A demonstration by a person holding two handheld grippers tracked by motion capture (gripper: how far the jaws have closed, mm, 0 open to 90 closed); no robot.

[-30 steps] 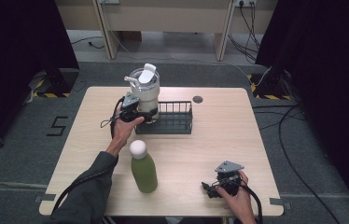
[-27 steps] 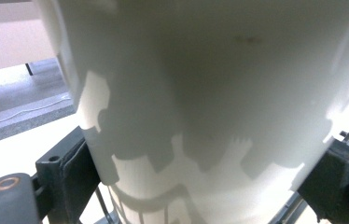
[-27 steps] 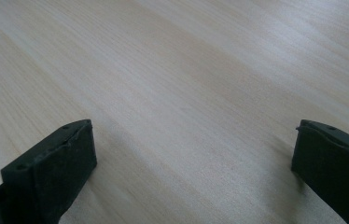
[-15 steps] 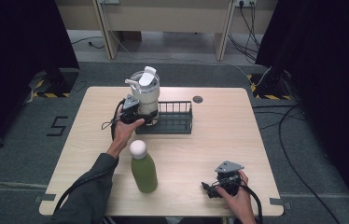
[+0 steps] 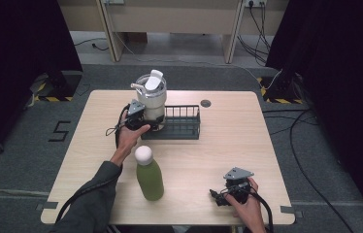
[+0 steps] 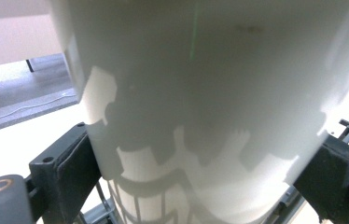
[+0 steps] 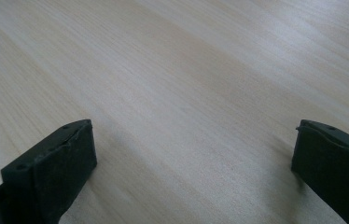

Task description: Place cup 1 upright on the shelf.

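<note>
A white tumbler [image 5: 151,94] with a lid and flip spout stands upright at the left end of a black wire rack [image 5: 183,127]. My left gripper [image 5: 149,122] is shut on its lower part. In the left gripper view the tumbler's wall [image 6: 200,93] sits between the two jaws, which press on either side of it, with rack wires below. Near the table's front right my right gripper [image 5: 219,197] rests low over bare wood. It stands open with nothing between its fingers [image 7: 51,163].
A green bottle [image 5: 150,178] with a white round cap stands upright at front centre, close to the left forearm. A dark round grommet [image 5: 205,103] sits in the wooden table [image 5: 247,141] behind the rack. Cables trail from both grippers.
The tumbler in my left gripper has sunk slightly toward the rack. My right gripper has stayed where it was.
</note>
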